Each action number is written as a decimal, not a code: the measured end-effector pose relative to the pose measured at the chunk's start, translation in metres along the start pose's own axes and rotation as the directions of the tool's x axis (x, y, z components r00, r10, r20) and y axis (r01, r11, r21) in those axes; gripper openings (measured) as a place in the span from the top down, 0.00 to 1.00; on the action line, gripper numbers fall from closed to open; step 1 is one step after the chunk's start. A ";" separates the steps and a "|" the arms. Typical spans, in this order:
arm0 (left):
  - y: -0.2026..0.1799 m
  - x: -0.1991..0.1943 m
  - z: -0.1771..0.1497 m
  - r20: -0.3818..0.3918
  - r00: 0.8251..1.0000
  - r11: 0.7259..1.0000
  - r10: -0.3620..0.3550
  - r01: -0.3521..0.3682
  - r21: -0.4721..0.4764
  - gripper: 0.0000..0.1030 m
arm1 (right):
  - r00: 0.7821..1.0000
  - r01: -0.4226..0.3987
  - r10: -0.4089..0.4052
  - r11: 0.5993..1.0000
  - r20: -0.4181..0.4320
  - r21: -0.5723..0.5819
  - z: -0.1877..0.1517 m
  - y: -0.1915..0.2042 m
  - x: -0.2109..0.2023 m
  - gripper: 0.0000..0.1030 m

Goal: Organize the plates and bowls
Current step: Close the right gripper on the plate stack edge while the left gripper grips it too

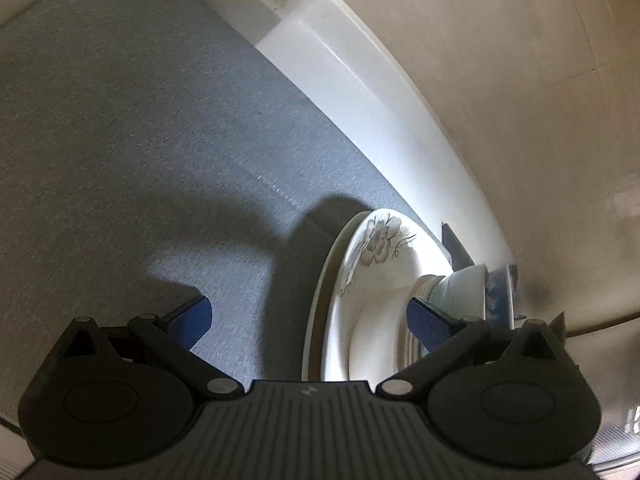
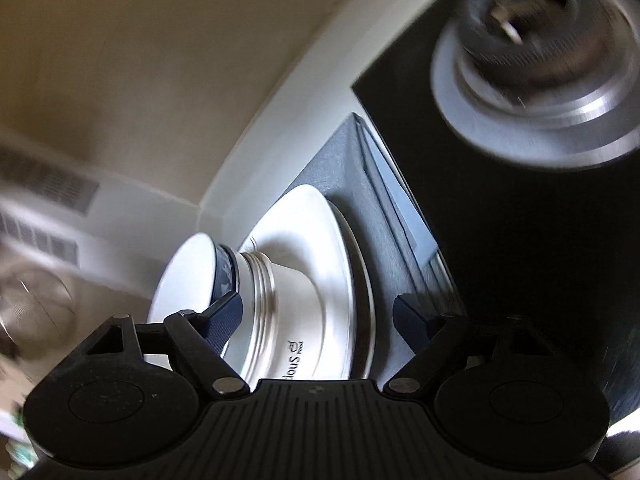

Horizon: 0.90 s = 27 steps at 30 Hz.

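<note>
Surface: a grey-blue woven mat (image 1: pixel 140 140) covers the counter, bordered by a white ledge (image 1: pixel 360 92) and a cream tiled wall (image 1: pixel 520 80).
Landmark: a stack of dishes sits on the mat close to the ledge; the views are strongly rolled, so it appears sideways.
Flowered plate (image 1: pixel 376 248): white with a grey flower print, near the bottom of the stack, with another plate rim under it.
White plate (image 2: pixel 316 240): the wide plate in the right wrist view, under the bowls.
Bowls (image 2: pixel 280 300): several nested upside down on the plates; ridged foot rings show, and one base carries printed lettering.
Top bowl (image 2: pixel 188 280): white with a dark blue patterned band.
Stove (image 2: pixel 520 220): black, just beside the stack, with a blurred metal burner (image 2: pixel 540 60).
Left gripper (image 1: pixel 310 320): jaws spread, empty, plate edge between the fingers, no contact seen.
Right gripper (image 2: pixel 316 316): jaws spread wide either side of the bowls; contact cannot be told.
</note>
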<state>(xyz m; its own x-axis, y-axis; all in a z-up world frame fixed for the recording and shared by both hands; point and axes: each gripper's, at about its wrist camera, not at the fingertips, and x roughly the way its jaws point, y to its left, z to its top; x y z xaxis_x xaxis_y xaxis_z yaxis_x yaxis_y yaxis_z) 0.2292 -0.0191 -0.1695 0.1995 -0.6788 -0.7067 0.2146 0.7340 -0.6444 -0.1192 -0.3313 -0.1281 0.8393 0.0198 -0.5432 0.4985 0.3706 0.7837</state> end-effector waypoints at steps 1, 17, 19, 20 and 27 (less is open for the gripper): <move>0.001 0.001 0.001 0.000 1.000 1.000 -0.009 0.009 -0.003 0.00 | 1.000 -0.017 0.017 0.999 0.003 0.039 -0.002 -0.006 -0.001 0.18; 0.005 -0.006 0.012 0.018 0.995 0.994 0.098 -0.098 0.047 0.00 | 0.994 -0.098 0.104 0.977 -0.022 0.189 -0.014 -0.025 0.012 0.30; 0.004 -0.005 0.012 0.019 0.995 0.993 0.100 -0.101 0.060 0.00 | 0.996 -0.086 0.091 0.980 -0.019 0.180 -0.014 -0.022 0.011 0.30; 0.003 -0.004 0.012 0.020 0.995 0.993 0.099 -0.100 0.066 0.00 | 0.996 -0.080 0.085 0.981 -0.020 0.178 -0.013 -0.021 0.012 0.30; 0.000 0.001 0.013 0.009 0.997 0.993 0.076 -0.076 0.088 0.00 | 0.999 -0.032 0.038 0.988 -0.039 0.151 -0.008 -0.016 0.019 0.37</move>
<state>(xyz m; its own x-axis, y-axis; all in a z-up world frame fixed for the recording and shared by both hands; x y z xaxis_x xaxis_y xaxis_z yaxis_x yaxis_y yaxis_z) 0.2416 -0.0200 -0.1661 0.2234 -0.6213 -0.7511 0.2821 0.7788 -0.5603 -0.1132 -0.3289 -0.1529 0.8485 0.0702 -0.5244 0.4987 0.2252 0.8370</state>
